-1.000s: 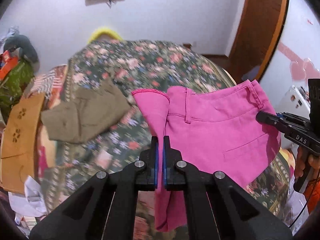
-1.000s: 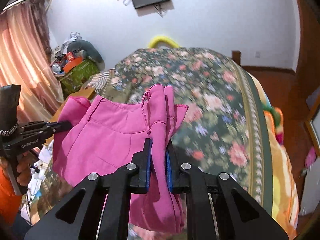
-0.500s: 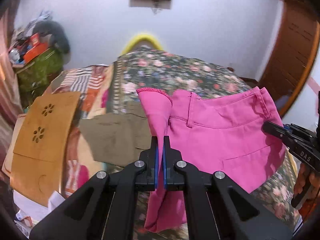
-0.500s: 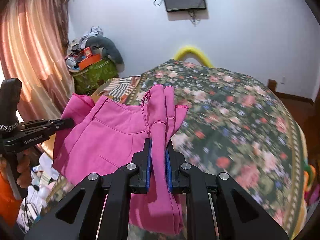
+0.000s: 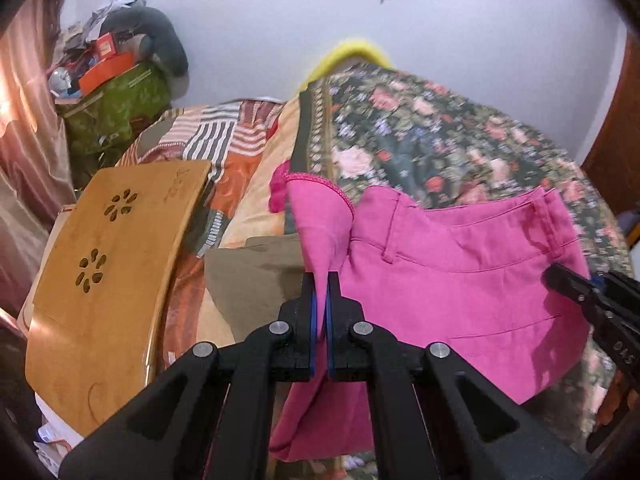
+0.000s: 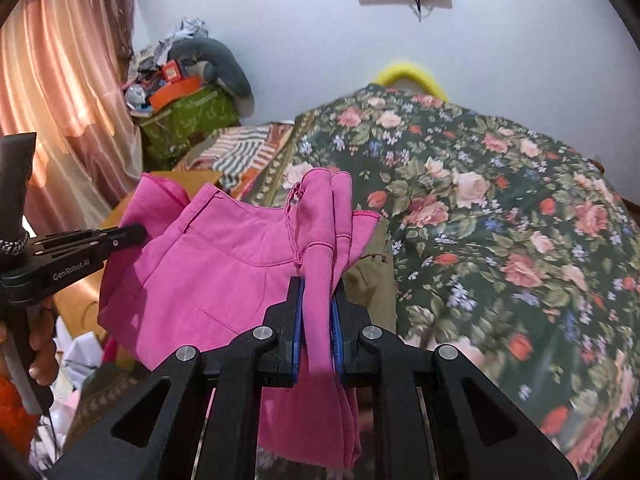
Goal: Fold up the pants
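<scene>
The soft, limp pink pants (image 5: 460, 280) were pinched at the waistband ends by 2 closed grippers, left gripper (image 5: 320, 300) and right gripper (image 6: 316, 292).

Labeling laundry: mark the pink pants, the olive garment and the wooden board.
pink pants (image 5: 460, 280), left wrist view, waistband panel.
olive garment (image 5: 256, 284), left wrist view, flat middle.
wooden board (image 5: 108, 280), left wrist view, bare top.

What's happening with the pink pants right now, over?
Left gripper and right gripper both shut on bright pink cotton pants. Pants hang above floral bedspread. Folded olive-brown garment lies beneath, possibly in the way.
</scene>
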A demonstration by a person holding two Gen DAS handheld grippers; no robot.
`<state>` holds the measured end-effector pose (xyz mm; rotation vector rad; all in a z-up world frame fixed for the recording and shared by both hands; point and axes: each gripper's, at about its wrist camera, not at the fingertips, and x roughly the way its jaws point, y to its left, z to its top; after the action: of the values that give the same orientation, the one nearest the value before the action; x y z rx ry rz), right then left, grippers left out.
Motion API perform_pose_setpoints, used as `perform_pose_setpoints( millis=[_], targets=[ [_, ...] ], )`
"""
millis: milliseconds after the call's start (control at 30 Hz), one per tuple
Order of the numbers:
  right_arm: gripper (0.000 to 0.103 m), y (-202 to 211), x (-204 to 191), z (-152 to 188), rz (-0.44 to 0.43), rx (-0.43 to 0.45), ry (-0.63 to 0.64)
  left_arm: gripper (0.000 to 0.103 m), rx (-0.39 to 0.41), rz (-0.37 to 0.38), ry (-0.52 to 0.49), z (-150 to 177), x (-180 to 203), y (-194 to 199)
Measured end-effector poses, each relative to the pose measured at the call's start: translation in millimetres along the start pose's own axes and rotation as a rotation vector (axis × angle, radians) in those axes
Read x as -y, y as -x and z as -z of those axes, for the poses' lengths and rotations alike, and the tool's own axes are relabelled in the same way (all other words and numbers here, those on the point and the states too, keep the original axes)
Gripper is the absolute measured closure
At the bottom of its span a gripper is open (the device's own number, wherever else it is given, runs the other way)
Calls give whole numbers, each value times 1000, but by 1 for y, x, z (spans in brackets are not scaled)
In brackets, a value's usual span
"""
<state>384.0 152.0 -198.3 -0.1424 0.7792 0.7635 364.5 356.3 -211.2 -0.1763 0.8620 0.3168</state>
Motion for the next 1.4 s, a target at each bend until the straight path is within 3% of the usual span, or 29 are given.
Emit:
perform_pose_setpoints(
  millis=[233, 367, 500, 567, 600, 633, 700, 767, 900, 1033, 1233, 1400],
  targets=[
    [92, -36, 9, 10, 41, -109, 34, 100, -107, -46, 24, 18, -9, -67],
    [88, -42, 16, 17, 70, -141, 38, 100, -155, -56, 59, 29, -22, -81],
    [76, -36, 20, 18, 97, -163, 28, 100, -169, -47, 60, 36, -32, -73],
    [64, -27, 18, 17, 129, -164, 39, 100, -147, -65, 23, 38, -30, -55],
    [53, -17, 16, 17, 145, -150, 45, 100, -138, -67, 11, 37, -28, -48],
    [46, -14, 16, 15, 148, -140, 45, 100, -124, -64, -5, 38, -26, -36],
    [46, 6, 11, 9, 151, -107, 54, 99, -100, -50, -22, 37, -22, -12],
    [46, 24, 3, 2, 154, -80, 64, 90, -80, -36, -38, 35, -17, 16],
    [46, 78, -19, -12, 148, 20, 100, 46, 7, -45, -57, 32, -8, 82],
    [46, 145, -46, -19, 90, 132, 123, 44, 143, 25, -50, 32, -2, 174],
    [46, 235, -84, -11, 80, 284, 180, 38, 317, 84, -39, 47, -1, 290],
    [46, 310, -107, 10, 10, 411, 175, 38, 471, 74, -53, 82, 5, 376]
  ],
)
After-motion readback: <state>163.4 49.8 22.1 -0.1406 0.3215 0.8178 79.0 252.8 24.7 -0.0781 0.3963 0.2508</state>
